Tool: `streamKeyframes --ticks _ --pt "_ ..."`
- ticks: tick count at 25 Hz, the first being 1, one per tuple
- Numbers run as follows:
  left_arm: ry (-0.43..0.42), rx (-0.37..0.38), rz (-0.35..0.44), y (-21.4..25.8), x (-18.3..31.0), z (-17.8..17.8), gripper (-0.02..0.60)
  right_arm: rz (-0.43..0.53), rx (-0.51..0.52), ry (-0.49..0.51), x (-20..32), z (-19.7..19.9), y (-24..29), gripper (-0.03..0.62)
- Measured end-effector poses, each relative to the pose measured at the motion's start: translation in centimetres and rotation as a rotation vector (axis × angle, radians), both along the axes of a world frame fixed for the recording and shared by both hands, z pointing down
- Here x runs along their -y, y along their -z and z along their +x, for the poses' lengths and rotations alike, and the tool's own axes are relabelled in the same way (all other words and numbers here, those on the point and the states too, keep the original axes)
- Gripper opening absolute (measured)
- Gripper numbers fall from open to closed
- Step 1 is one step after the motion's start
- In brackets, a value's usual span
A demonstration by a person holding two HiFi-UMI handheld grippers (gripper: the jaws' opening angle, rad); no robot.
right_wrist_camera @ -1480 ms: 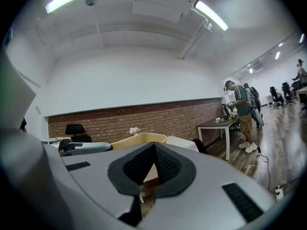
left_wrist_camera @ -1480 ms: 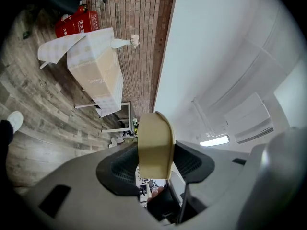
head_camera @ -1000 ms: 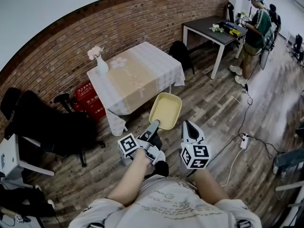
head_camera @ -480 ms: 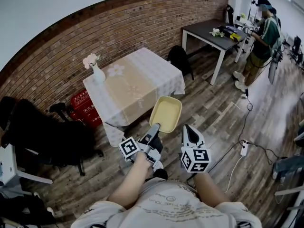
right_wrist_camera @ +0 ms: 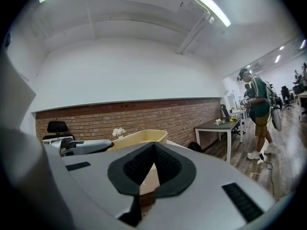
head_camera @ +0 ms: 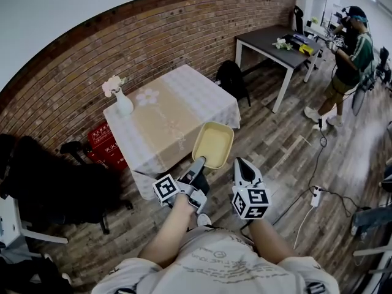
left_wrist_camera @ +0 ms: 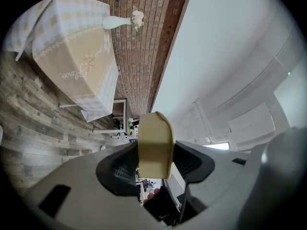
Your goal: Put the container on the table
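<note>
Legible text: none. The white characters on the red box (head_camera: 103,147) beside the table (head_camera: 184,97) left edge, the cursive word on the tablecloth (left_wrist_camera: 72,51) and the print on the shirt (head_camera: 214,268) are too small to read.

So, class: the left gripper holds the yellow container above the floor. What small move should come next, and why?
Probably carry the container forward toward the table: the left gripper grips its rim, and it appears to hang over the wooden floor, short of the table's near edge.

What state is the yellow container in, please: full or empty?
Empty: the head view shows the container's bare yellow interior, with nothing lying in it.
</note>
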State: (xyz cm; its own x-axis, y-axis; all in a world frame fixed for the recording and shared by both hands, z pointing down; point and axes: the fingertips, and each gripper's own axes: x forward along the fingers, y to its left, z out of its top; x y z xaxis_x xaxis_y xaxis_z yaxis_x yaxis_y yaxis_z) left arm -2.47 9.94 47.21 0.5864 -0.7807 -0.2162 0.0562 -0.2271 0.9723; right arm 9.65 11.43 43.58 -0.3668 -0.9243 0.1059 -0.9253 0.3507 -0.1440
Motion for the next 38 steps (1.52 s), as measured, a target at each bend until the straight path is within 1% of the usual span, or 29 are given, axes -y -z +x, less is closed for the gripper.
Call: streamKeyframes --ticks 8,12,17,26,31,38 --pt "0.009 0.013 0.013 -0.1 6.9 -1.7 0.229 0.005 0.001 0.012 7.0 -1.5 -0.1 0.002" --pt "0.012 0.011 0.01 -0.4 10.2 -2.7 0.229 0.005 0.002 0.026 10.4 -2.8 -0.3 0.003" --pt "0.014 0.013 0.002 -1.3 14.0 -4.0 0.229 -0.002 0.006 0.019 14.0 -3.9 -1.1 0.002" --pt "0.016 0.006 -0.055 -3.7 17.4 -5.3 0.229 -0.048 -0.002 0.018 17.6 -5.2 -2.9 0.003" --pt "0.029 0.024 -0.061 -4.4 19.3 -6.1 0.23 -0.059 -0.002 0.029 19.6 -5.8 -3.6 0.003" --pt "0.04 0.051 -0.067 -4.9 23.5 -7.1 0.23 -0.042 0.018 0.039 23.8 -6.3 -3.2 0.003"
